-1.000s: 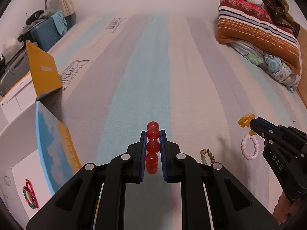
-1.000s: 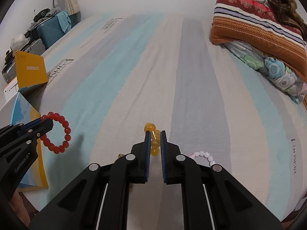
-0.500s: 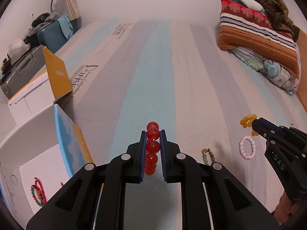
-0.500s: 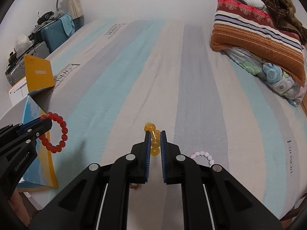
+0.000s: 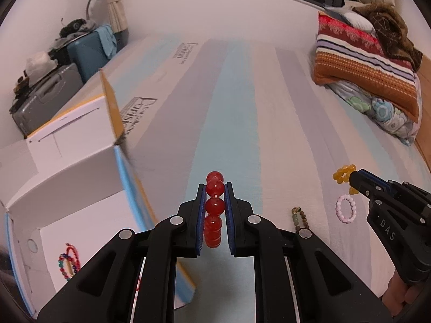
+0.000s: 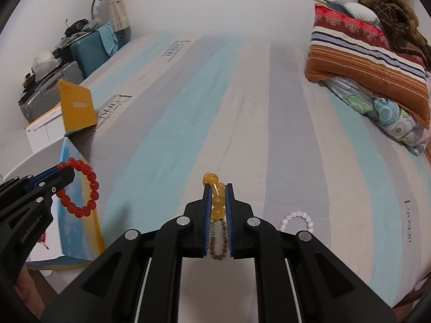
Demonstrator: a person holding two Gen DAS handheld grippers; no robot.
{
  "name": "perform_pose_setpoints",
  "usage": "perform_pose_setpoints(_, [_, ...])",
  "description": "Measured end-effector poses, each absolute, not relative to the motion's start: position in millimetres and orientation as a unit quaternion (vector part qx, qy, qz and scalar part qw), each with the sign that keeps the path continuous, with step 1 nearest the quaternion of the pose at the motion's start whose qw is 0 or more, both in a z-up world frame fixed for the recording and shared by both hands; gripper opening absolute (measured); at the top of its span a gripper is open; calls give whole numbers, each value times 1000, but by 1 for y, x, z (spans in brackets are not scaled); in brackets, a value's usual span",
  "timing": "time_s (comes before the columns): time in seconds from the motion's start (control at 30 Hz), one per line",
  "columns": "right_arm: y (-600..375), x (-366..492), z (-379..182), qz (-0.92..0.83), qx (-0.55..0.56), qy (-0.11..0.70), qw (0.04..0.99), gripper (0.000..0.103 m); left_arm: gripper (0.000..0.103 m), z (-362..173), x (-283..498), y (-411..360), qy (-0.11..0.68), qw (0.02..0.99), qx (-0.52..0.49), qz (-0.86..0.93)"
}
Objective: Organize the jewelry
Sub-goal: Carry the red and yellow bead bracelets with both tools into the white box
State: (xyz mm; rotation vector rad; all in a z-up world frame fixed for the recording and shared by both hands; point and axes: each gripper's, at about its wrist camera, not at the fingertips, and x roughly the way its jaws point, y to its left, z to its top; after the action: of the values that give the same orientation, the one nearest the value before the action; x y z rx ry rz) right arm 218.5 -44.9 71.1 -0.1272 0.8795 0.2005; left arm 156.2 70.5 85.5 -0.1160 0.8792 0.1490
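Left claw [image 5: 215, 196] pinches red bead bracelet [image 5: 214, 212] in air, beside open white box [image 5: 72, 177]. Right claw [image 6: 218, 196] pinches yellow bead bracelet [image 6: 215, 196] above striped bed [image 6: 242, 107]. Pink bracelet [image 6: 297, 220] lies on bed nearby.

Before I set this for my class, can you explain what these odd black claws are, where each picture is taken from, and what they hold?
They are hand-held claws, one per hand, each with a camera looking along its fingers. The left claw grips a bracelet of round red beads near an open white cardboard box. The right claw grips a bracelet of amber-yellow beads. On the striped bedsheet lie a pale pink bead bracelet and a brown-and-green bead bracelet.
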Motion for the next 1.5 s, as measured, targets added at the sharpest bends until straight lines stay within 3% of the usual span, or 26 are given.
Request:
perform_pose_setpoints(0.77, [82,156,111,189,-101,393,894,9,13,116,65,198,395,901,-103,147])
perform_pose_setpoints(1.5, [212,113,60,274,-147,434,846,9,13,65,-13,315,426,863,-154,222])
